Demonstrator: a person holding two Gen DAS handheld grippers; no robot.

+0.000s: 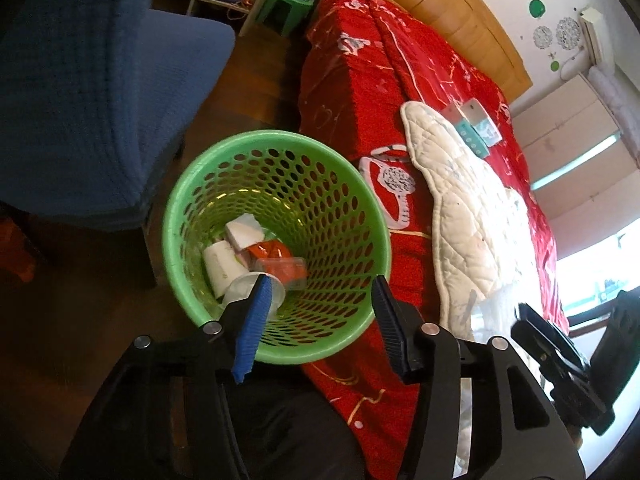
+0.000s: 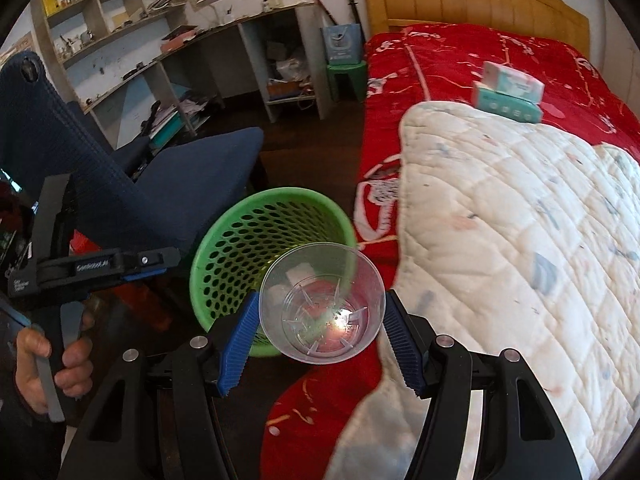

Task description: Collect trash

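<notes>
On the left side stands a dark blue chair (image 2: 192, 168), and just beside it, between the chair and the red bed (image 2: 460, 64), is the green basket (image 2: 224, 256) on the floor. The left gripper (image 1: 318, 300) hovers above the basket mouth with its jaws wide apart and nothing between them; inside the basket already lie a white paper cup (image 1: 220, 266), a white box and some orange wrappers (image 1: 276, 254). The step in hand seems to be dropping one more piece of trash. The right gripper (image 2: 322, 312) grasps a clear plastic cup (image 2: 322, 302), its blue pads pressing both sides, near the basket rim. The next move probably calls for carrying the cup fully over the opening, then letting the jaws go apart. Further right, a tissue pack (image 2: 508, 92) rests on the white quilt (image 2: 520, 240).
</notes>
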